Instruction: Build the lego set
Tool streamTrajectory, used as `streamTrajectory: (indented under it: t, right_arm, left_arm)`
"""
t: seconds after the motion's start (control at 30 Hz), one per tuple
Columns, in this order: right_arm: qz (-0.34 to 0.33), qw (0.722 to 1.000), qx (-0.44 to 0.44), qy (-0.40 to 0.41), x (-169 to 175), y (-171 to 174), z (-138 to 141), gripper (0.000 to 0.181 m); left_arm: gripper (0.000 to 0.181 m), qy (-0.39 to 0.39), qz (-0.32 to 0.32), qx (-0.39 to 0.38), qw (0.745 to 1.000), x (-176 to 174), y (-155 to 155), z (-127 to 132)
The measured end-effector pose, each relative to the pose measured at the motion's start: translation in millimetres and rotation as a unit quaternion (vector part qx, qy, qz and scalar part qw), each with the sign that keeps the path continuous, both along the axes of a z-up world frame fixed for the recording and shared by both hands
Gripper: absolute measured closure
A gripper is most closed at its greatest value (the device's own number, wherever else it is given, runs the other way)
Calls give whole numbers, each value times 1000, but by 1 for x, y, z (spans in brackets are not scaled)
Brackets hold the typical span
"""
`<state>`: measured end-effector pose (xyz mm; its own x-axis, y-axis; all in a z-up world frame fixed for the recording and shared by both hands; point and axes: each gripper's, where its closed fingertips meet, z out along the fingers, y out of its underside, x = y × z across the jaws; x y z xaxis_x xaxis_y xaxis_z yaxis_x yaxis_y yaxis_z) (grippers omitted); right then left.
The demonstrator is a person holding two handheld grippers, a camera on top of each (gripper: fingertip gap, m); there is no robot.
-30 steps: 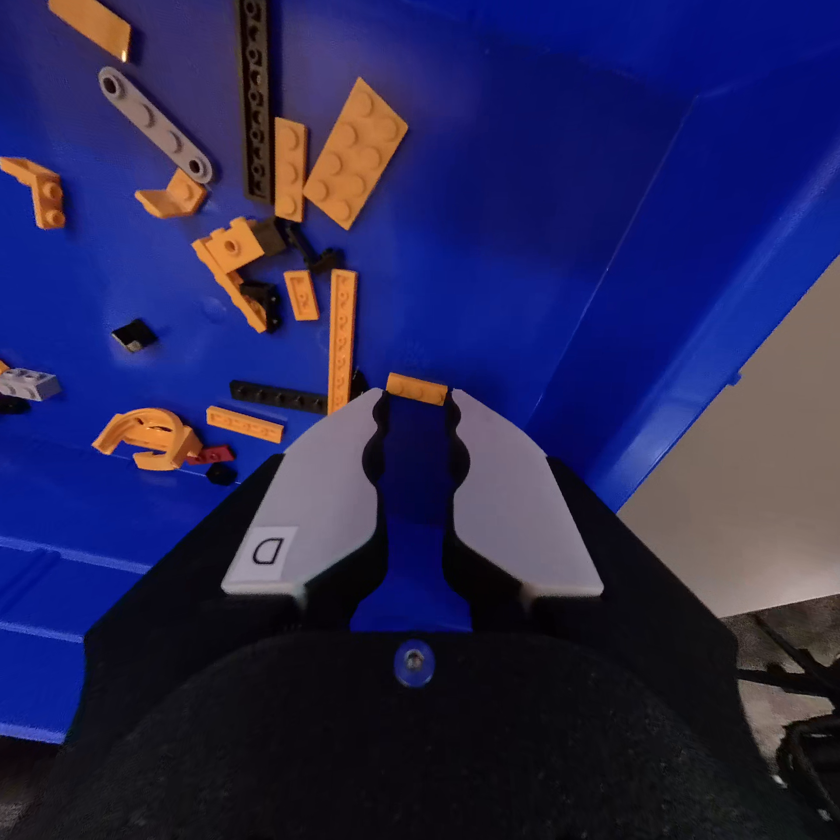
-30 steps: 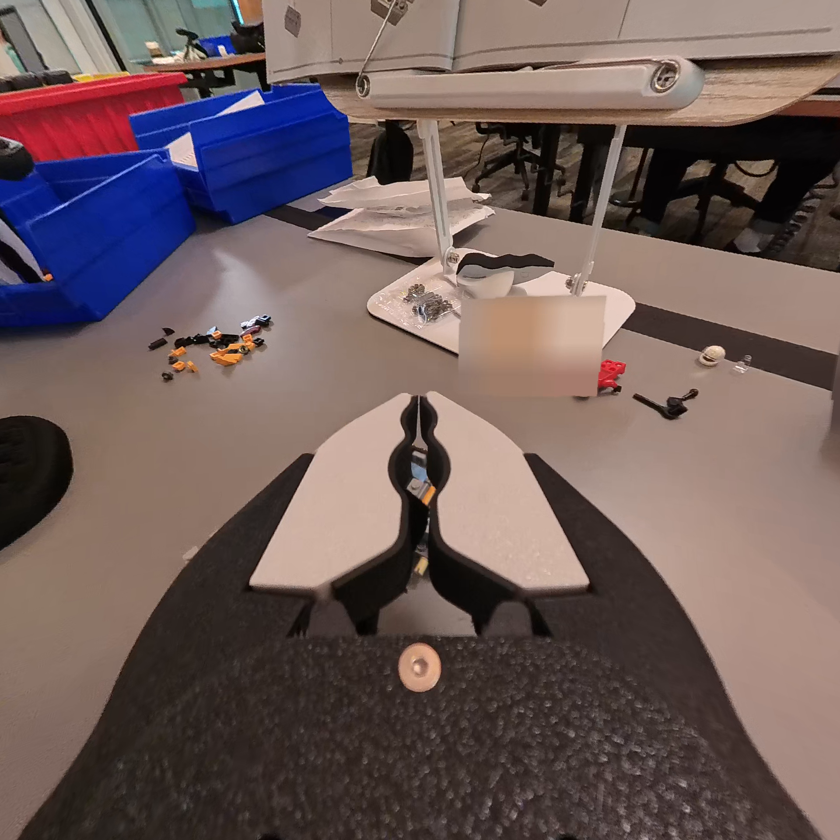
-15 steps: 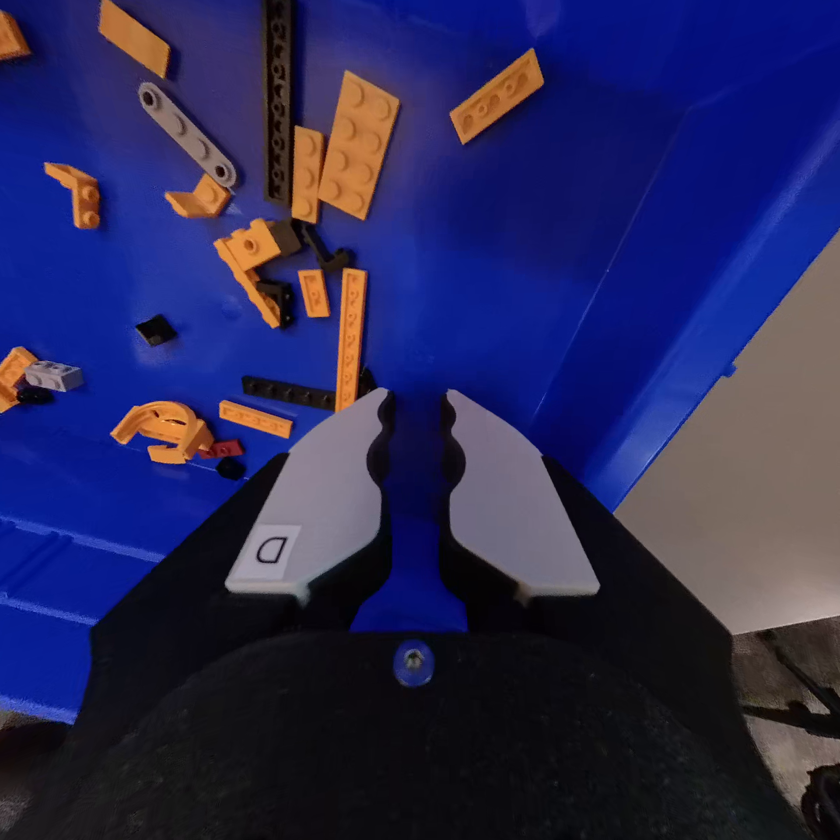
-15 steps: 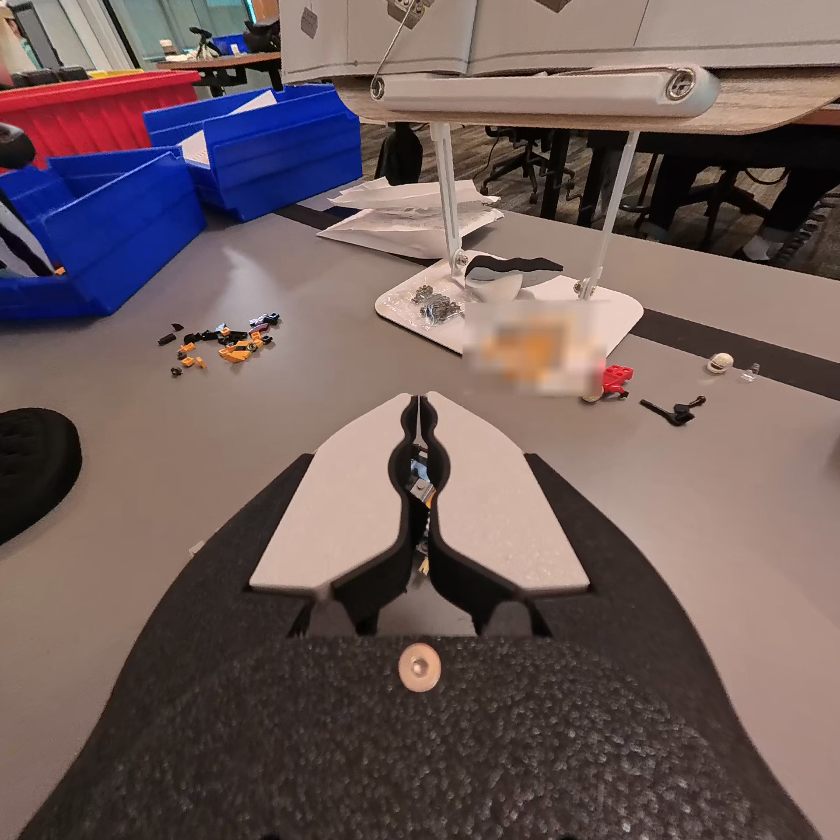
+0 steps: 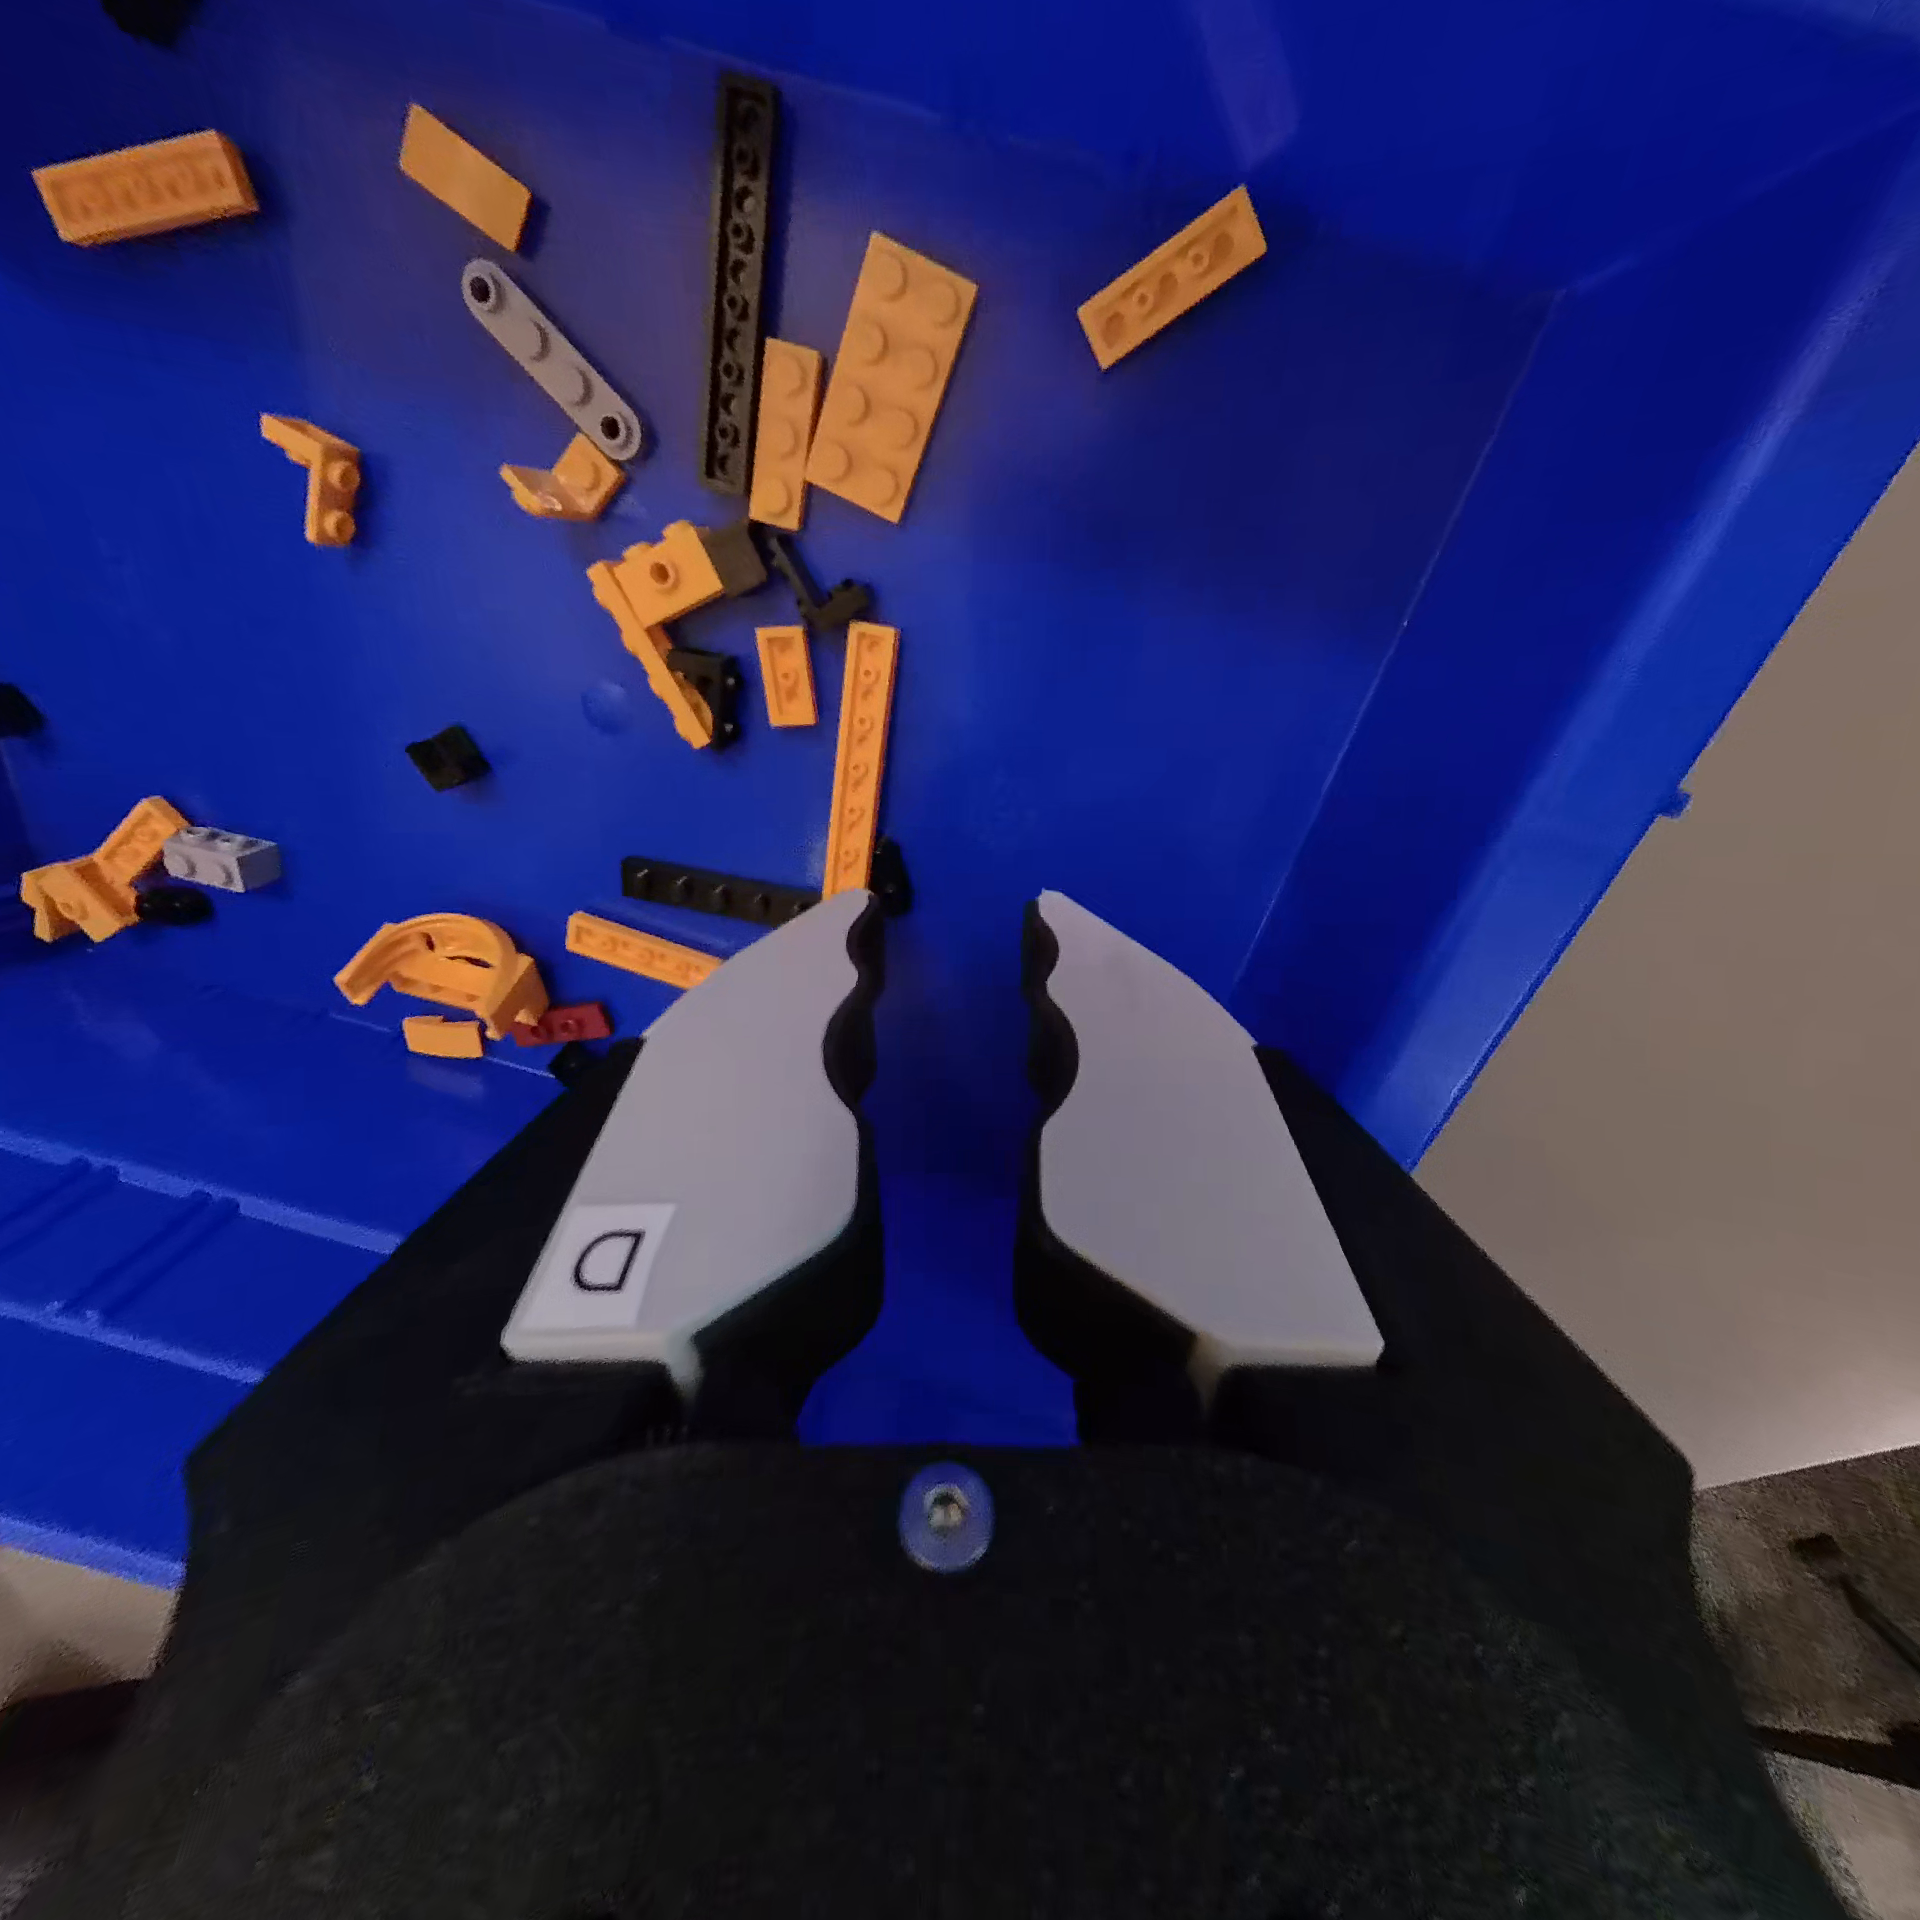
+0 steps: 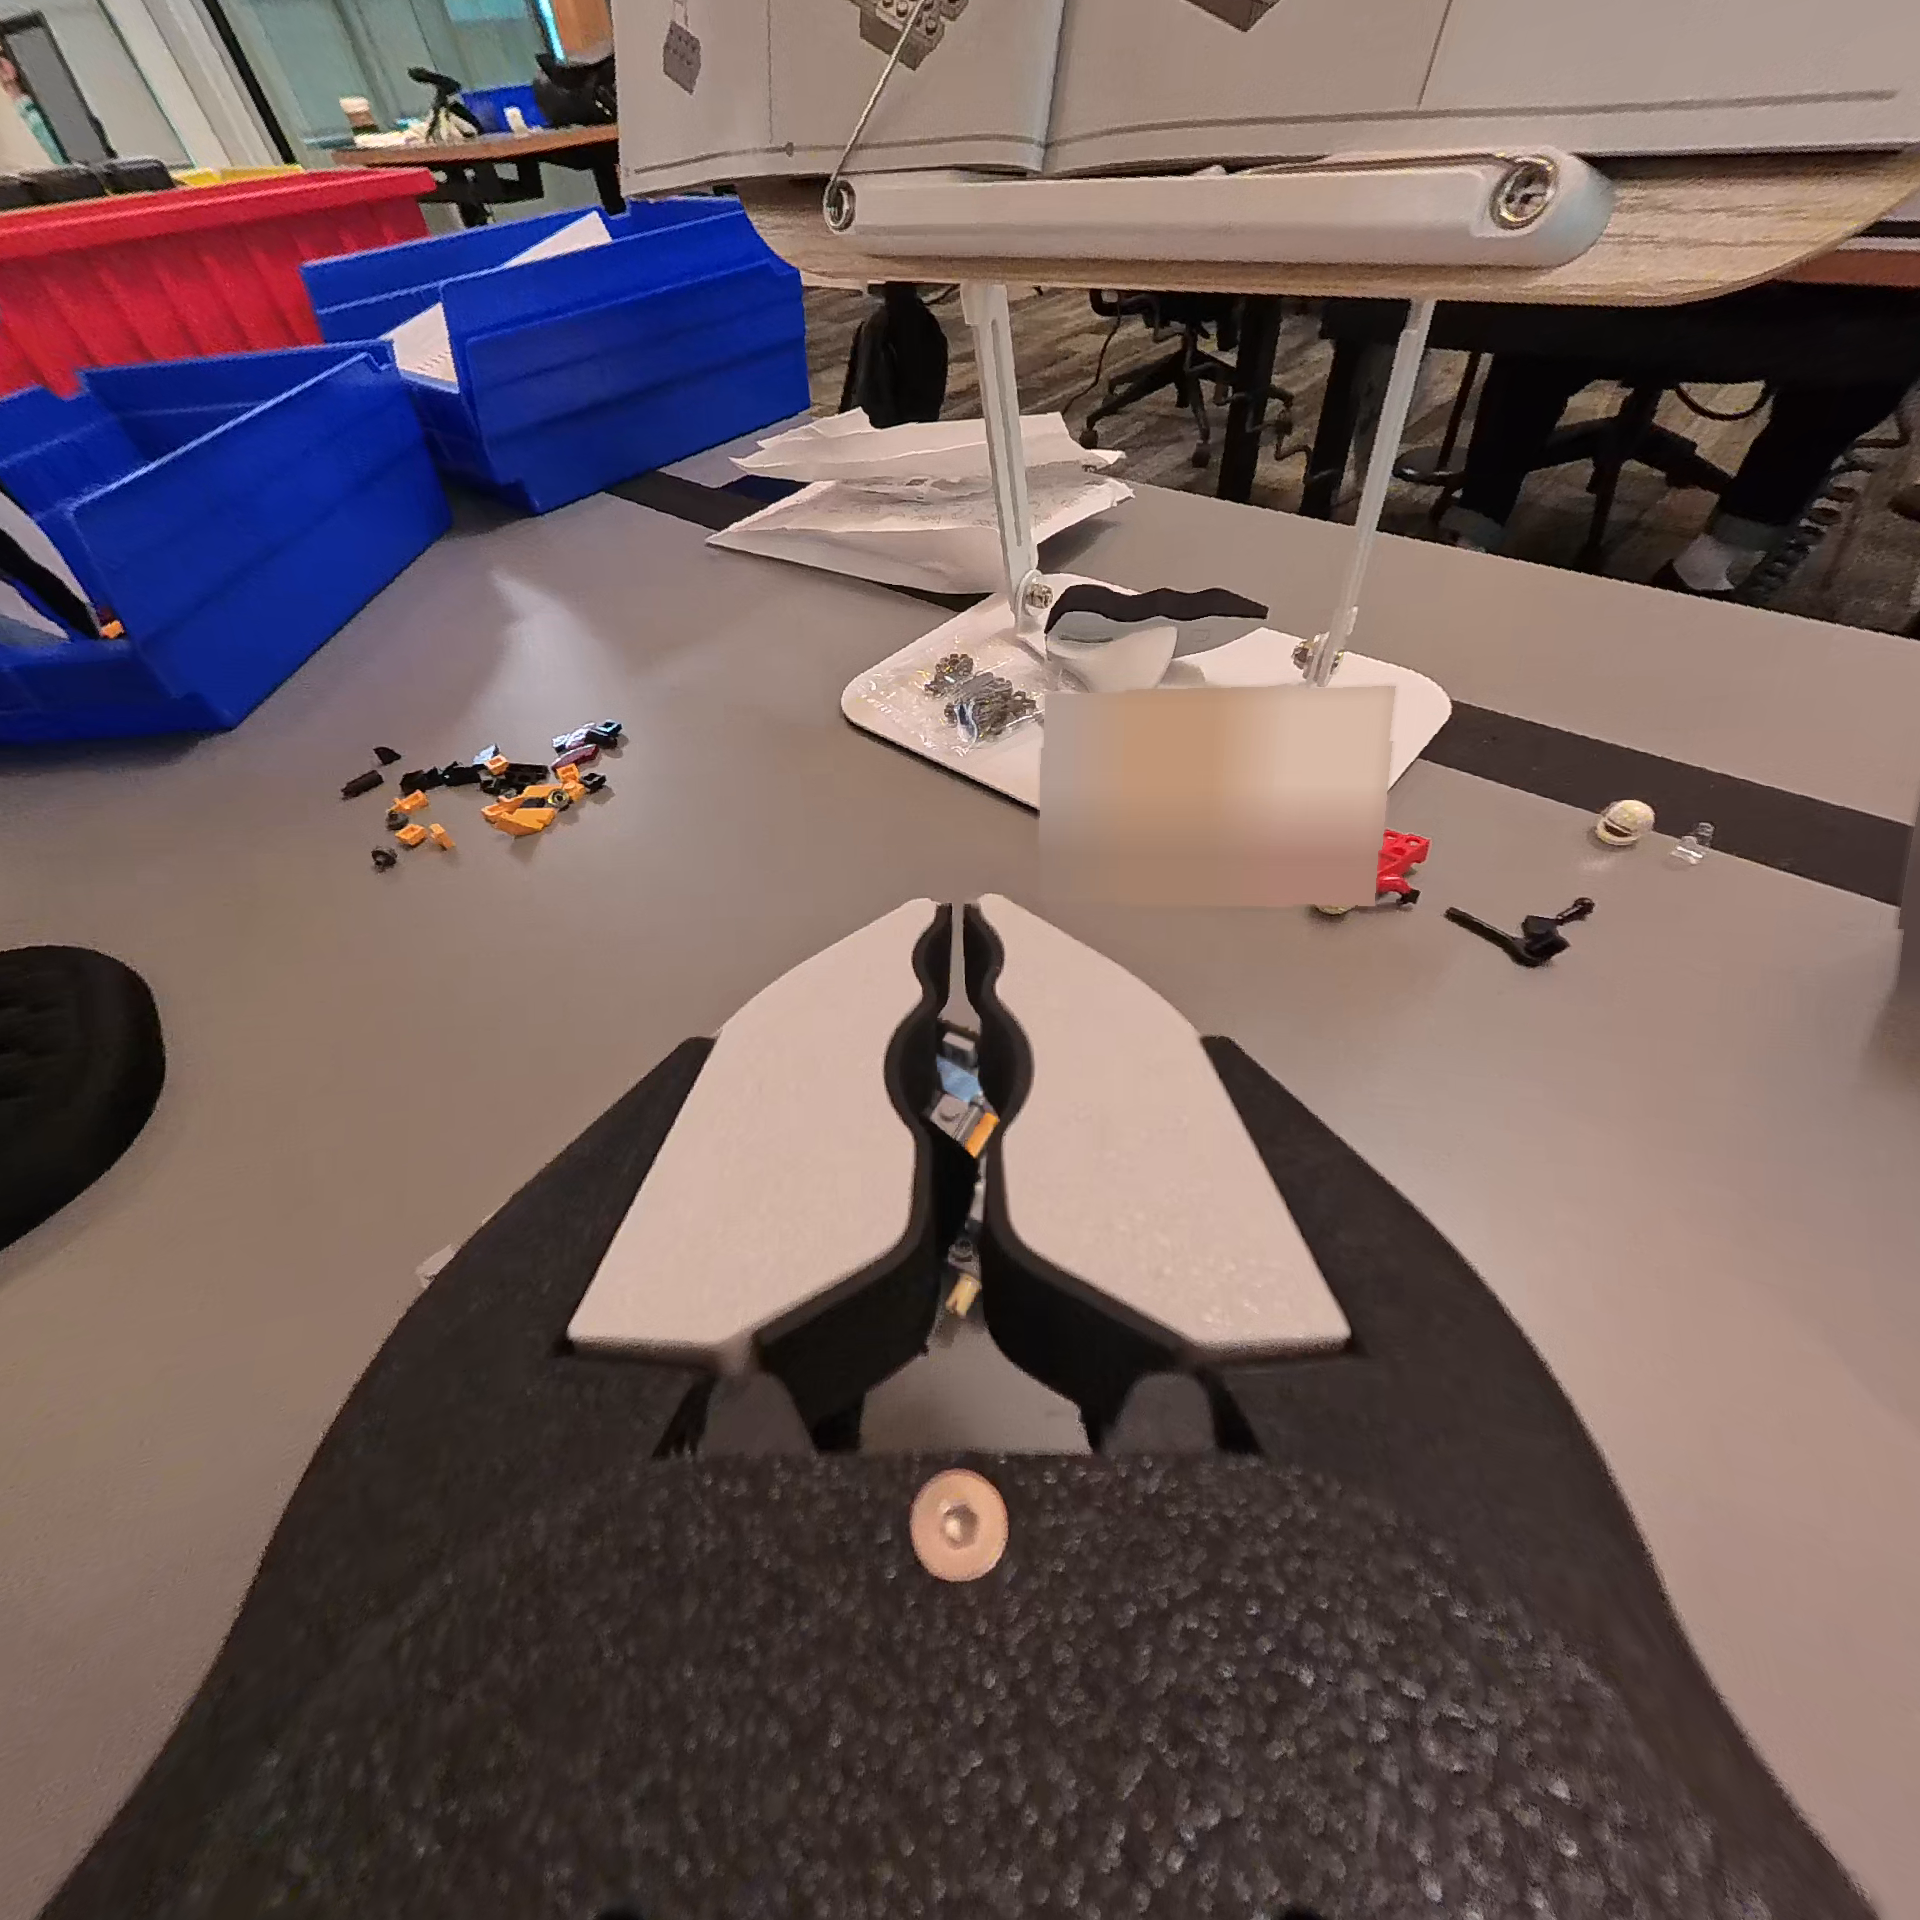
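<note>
The loose lego pieces lie scattered on the floor of a blue bin (image 5: 1195,727), mostly orange plates with a few black and grey parts. A long orange strip (image 5: 864,758) lies just ahead and slightly left of the left gripper (image 5: 951,909), its long axis running roughly along the fingers' line, its near end close to the left fingertip. That gripper hangs over the bin with jaws apart and empty. The right gripper (image 6: 956,914), well away above the grey table (image 6: 1558,1195), is clamped on what seems a small partial assembly (image 6: 961,1101), mostly hidden between the pads.
</note>
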<state>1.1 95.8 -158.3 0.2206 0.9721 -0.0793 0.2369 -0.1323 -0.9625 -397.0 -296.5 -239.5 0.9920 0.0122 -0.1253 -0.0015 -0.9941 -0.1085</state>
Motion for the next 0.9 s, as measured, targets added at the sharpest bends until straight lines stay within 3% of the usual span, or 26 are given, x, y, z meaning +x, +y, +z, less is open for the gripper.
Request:
streamTrajectory:
  t: [0.03, 0.43, 0.9]
  right_arm:
    - [-3, 1000, 0, 1, 0, 1, 0, 179]
    - [-14, 1000, -4, 0, 0, 5, -3, 178]
    - [-28, 1000, -1, -8, 0, 9, -7, 178]
  left_arm:
    - [155, 1, -2, 2, 1000, 0, 1, 0]
    - [159, 45, 8, 56, 997, -31, 9, 26]
    - [159, 36, -10, 15, 999, -47, 23, 1]
